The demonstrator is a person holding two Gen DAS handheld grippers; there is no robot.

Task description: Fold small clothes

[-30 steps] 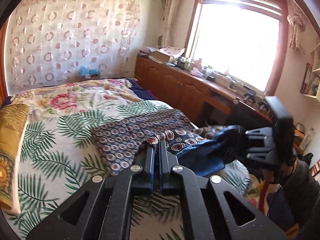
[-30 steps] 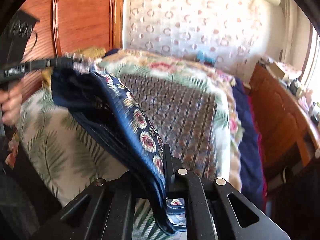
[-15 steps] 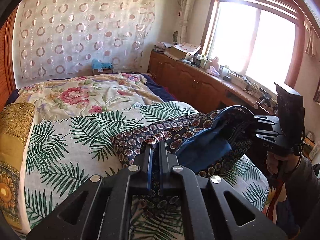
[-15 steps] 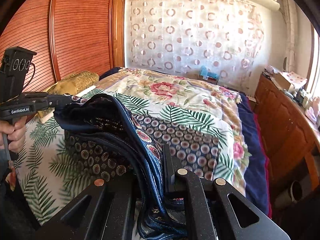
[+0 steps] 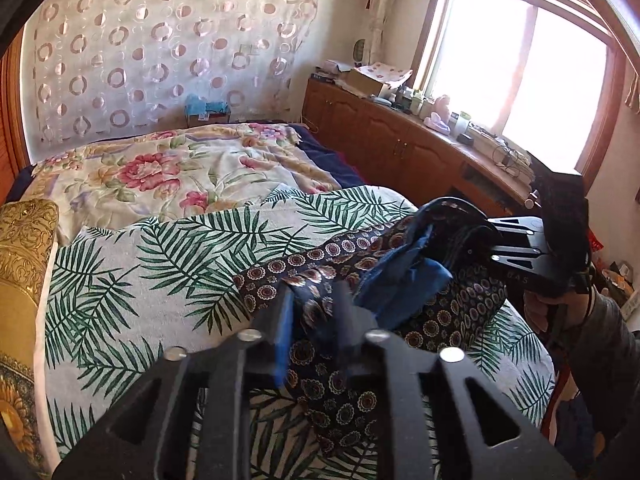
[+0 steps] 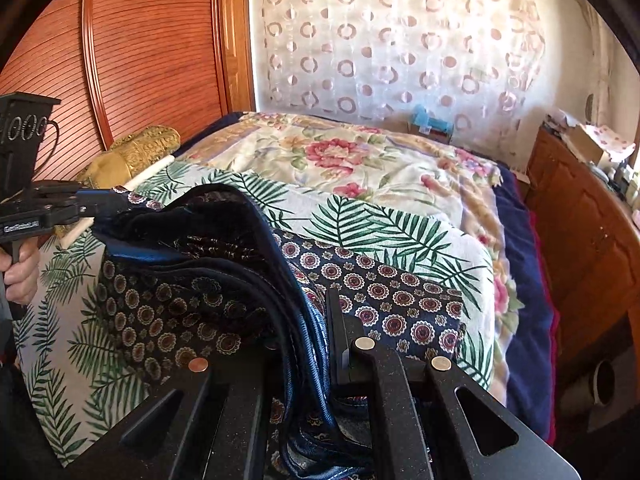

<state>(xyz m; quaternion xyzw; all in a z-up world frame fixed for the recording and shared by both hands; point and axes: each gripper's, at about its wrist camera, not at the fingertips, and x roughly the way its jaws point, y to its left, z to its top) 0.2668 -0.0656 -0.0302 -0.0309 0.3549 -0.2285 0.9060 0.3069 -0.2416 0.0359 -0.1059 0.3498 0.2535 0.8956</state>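
Observation:
A small dark blue garment (image 5: 400,276) with a round medallion print lies doubled over on the palm-leaf sheet (image 5: 160,264) of the bed. My left gripper (image 5: 314,300) has its fingers parted, with a fold of the cloth loose between them. My right gripper (image 6: 308,312) is shut on the garment's (image 6: 192,280) thick blue edge. In the left wrist view the right gripper (image 5: 480,236) holds the cloth's right end above the bed. In the right wrist view the left gripper (image 6: 100,204) sits at the cloth's left end.
A gold pillow (image 5: 24,280) lies at the bed's left side. A floral quilt (image 5: 172,168) covers the far half. A wooden cabinet (image 5: 400,140) with clutter runs under the window on the right. A wooden headboard (image 6: 140,60) stands behind the pillow.
Both grippers have carried the folded edge further over the garment and lower toward the bed. My left gripper's fingers have parted from shut.

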